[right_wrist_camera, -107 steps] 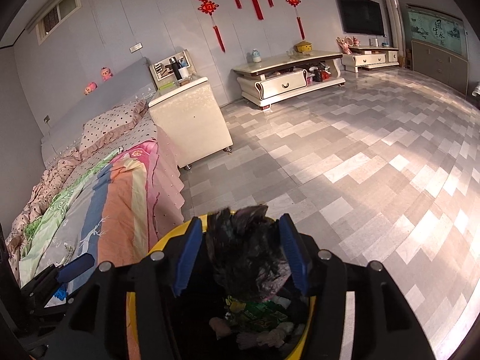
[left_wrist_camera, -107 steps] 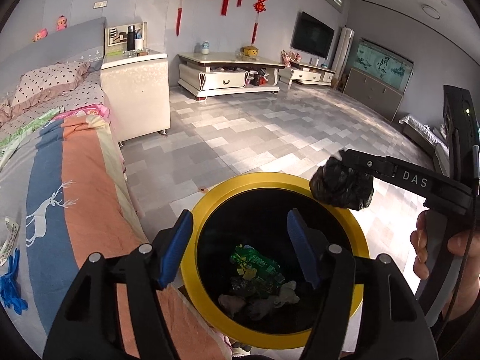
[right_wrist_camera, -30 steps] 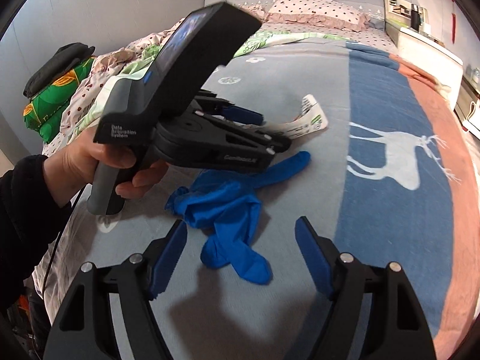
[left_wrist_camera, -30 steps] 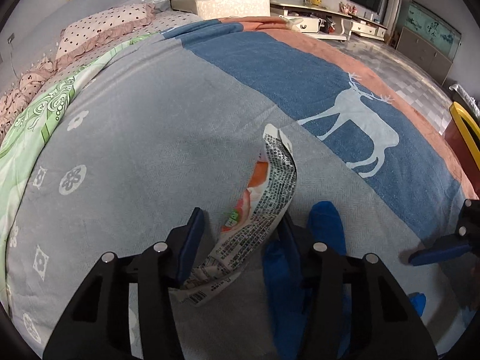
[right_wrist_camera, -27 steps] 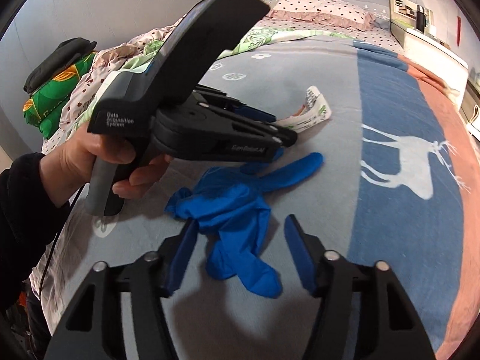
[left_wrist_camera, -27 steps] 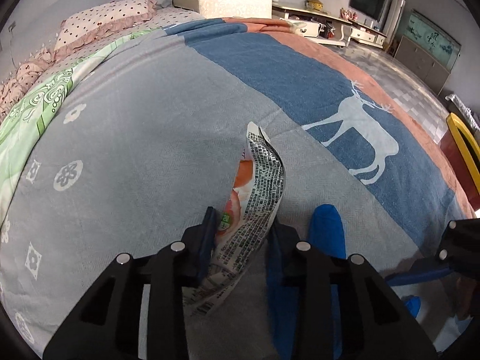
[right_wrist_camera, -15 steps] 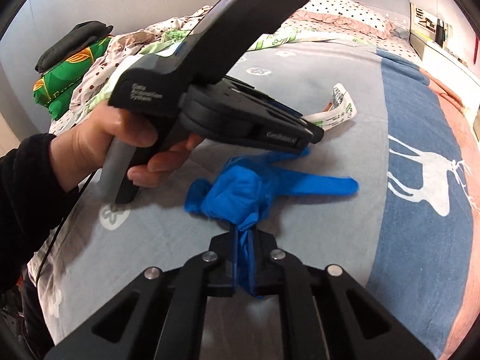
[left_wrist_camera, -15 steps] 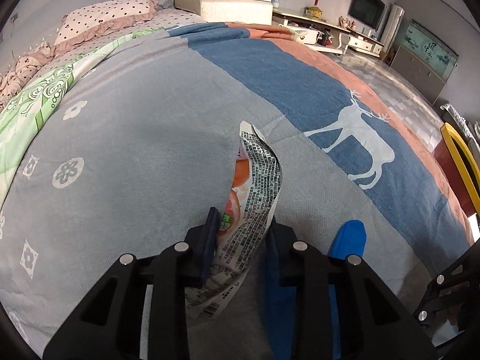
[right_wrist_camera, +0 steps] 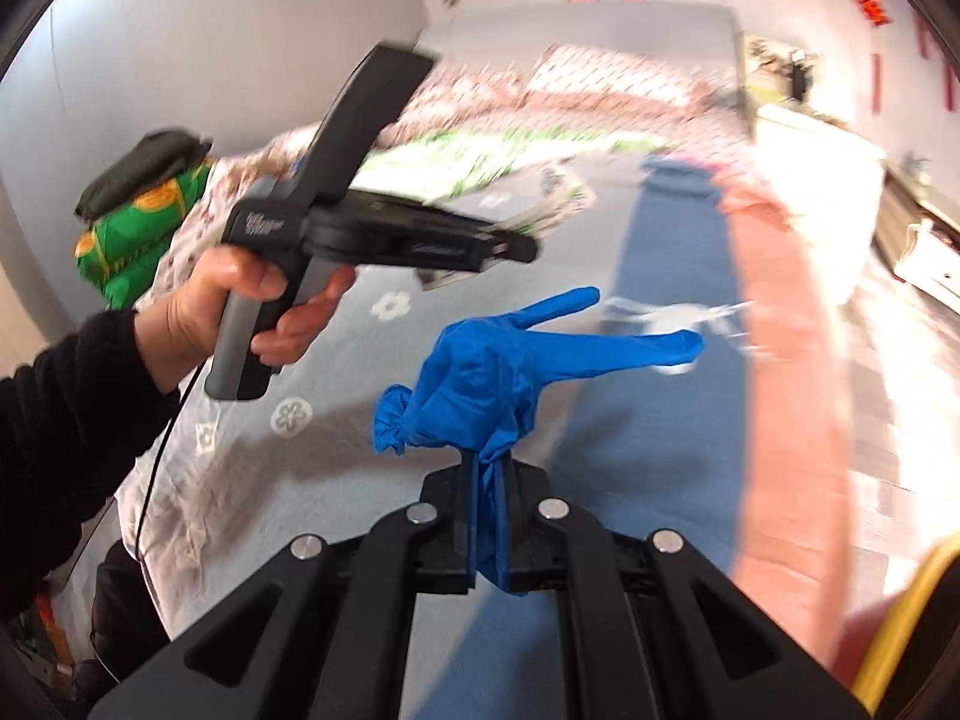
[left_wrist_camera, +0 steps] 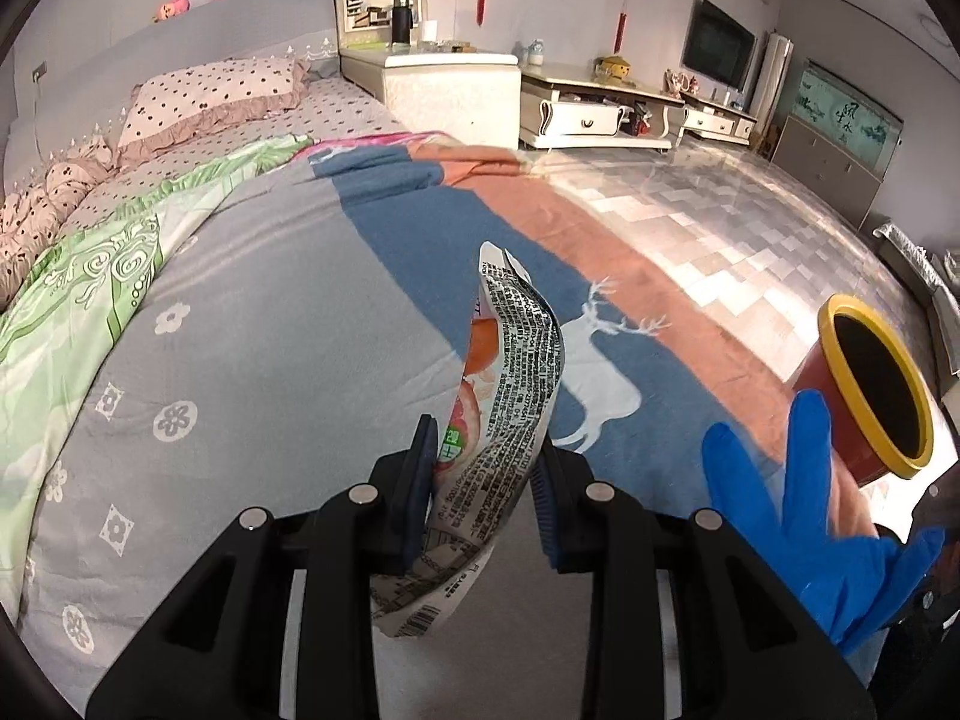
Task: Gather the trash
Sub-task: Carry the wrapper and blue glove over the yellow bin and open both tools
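Note:
My left gripper [left_wrist_camera: 483, 468] is shut on a crumpled snack wrapper [left_wrist_camera: 510, 396], white with black print and an orange picture, held up above the bedspread [left_wrist_camera: 252, 312]. The right gripper [right_wrist_camera: 489, 498] is shut on a blue rubber glove [right_wrist_camera: 486, 372], whose fingers stick out to the right; the same blue glove [left_wrist_camera: 804, 510] shows at the right edge of the left wrist view. A red bin with a yellow rim [left_wrist_camera: 870, 384] stands on the floor beside the bed. In the right wrist view a hand [right_wrist_camera: 240, 300] holds the left gripper [right_wrist_camera: 516, 249] above the bed.
The bed has a grey, blue and salmon cover with a white deer [left_wrist_camera: 600, 372] and a dotted pillow [left_wrist_camera: 216, 96]. A white bedside cabinet [left_wrist_camera: 444, 90] and low TV units [left_wrist_camera: 600, 114] stand beyond on the tiled floor [left_wrist_camera: 720, 228]. Green folded cloth [right_wrist_camera: 138, 228] lies at the bed's far side.
Both grippers closed on their items and lifted them off the bedspread: the left on the wrapper, the right on the blue glove. Both views swung toward the bin side.

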Demonstrator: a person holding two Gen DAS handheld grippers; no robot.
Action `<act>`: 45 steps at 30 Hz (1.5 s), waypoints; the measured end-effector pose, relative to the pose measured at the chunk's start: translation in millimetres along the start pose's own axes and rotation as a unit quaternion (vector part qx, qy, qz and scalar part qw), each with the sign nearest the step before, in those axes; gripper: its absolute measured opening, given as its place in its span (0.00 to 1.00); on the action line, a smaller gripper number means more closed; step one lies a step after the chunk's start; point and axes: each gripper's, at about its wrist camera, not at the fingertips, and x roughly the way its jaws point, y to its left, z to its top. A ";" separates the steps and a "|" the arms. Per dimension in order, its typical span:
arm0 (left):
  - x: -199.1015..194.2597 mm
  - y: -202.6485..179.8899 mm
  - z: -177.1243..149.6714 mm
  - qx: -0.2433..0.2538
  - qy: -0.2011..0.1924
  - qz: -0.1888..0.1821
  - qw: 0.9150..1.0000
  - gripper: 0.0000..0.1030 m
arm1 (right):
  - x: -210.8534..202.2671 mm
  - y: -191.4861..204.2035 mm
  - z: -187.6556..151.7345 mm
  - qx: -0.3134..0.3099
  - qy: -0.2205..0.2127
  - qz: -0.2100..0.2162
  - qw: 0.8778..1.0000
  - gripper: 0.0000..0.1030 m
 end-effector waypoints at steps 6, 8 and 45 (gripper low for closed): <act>-42.9 -60.0 26.8 0.010 -0.041 -0.003 0.999 0.28 | -89.8 -30.2 -13.1 0.031 -0.063 -0.053 0.996 0.04; -56.4 -79.8 35.2 0.006 -0.056 0.003 0.998 0.28 | -114.5 -38.2 -16.0 0.040 -0.080 -0.072 0.993 0.04; 20.0 -418.9 34.9 0.071 -0.026 -0.123 0.990 0.30 | -237.0 -258.2 -136.2 0.327 -0.108 -0.268 0.900 0.05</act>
